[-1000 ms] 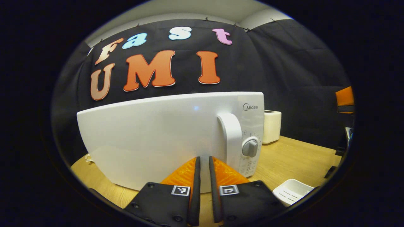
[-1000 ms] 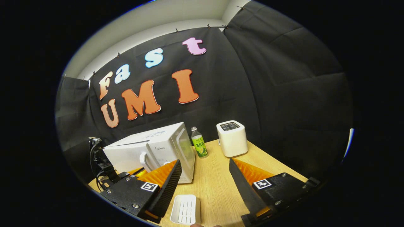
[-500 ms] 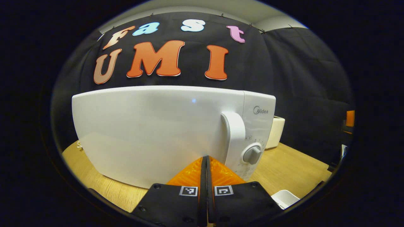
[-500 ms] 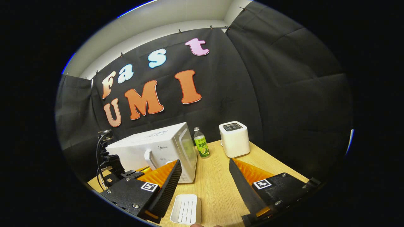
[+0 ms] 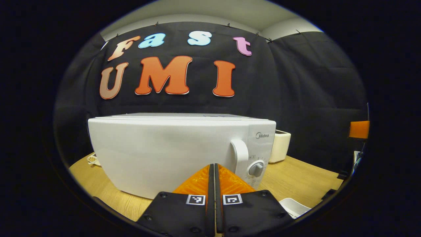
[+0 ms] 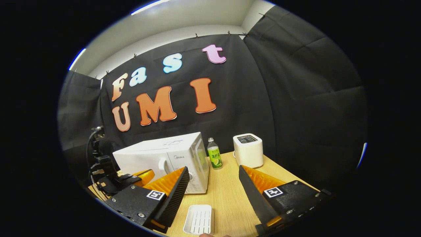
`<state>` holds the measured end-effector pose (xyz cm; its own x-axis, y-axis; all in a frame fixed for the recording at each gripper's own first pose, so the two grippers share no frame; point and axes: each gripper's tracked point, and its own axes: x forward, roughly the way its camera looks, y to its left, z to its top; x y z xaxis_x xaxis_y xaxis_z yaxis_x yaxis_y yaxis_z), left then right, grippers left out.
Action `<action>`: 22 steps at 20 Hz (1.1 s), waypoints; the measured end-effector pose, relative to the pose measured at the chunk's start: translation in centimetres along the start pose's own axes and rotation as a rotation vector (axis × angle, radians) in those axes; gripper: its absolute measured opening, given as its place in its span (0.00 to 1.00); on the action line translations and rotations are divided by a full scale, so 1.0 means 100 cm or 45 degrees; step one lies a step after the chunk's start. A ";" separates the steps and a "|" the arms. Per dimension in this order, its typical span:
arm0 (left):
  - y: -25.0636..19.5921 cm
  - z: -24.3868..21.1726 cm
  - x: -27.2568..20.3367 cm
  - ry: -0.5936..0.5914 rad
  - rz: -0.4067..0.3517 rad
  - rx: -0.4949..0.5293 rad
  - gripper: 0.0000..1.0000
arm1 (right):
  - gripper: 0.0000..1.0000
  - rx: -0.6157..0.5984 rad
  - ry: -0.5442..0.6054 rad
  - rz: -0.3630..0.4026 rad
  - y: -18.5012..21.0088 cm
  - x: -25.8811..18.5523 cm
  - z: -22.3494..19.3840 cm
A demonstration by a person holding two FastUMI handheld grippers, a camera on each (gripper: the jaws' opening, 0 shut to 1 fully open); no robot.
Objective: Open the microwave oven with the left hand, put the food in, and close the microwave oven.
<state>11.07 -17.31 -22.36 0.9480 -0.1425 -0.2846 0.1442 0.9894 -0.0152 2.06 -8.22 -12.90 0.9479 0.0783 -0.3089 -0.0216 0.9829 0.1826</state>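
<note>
The white microwave (image 5: 171,154) stands on the wooden table (image 5: 302,177) with its door closed; its handle (image 5: 241,158) and knob (image 5: 256,169) are at the right of the front. My left gripper (image 5: 213,167) is shut with nothing between its orange fingers, a short way in front of the door, left of the handle. In the right gripper view the microwave (image 6: 164,158) is at the left with the left gripper (image 6: 139,176) before it. My right gripper (image 6: 213,168) is wide open above the table, holding nothing. A white ridged dish (image 6: 199,219) lies below it.
A green-labelled bottle (image 6: 214,157) and a white toaster (image 6: 248,149) stand to the right of the microwave near the back wall. The toaster (image 5: 279,146) also peeks out behind the microwave's right side. A small pale item (image 5: 93,159) lies left of the microwave.
The left gripper's small finger gap has closed, and the gripper has drawn back, so the microwave looks smaller. The right gripper stayed open and shifted slightly.
</note>
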 end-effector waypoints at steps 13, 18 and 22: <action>0.117 0.143 -0.155 -0.316 0.204 0.116 0.70 | 0.93 -0.103 -0.142 0.137 0.098 -0.013 0.042; 0.157 0.165 -0.206 -0.379 0.297 0.175 0.92 | 0.93 -0.107 -0.192 0.195 0.128 -0.023 0.057; 0.187 0.170 -0.234 -0.400 0.342 0.145 0.94 | 0.94 -0.149 -0.215 0.213 0.144 -0.030 0.063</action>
<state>-3.61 4.12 0.29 0.9939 0.1015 0.0421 -0.1062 0.9857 0.1306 0.94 4.66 -3.45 0.9675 0.2218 -0.1214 -0.2095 0.9720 0.1061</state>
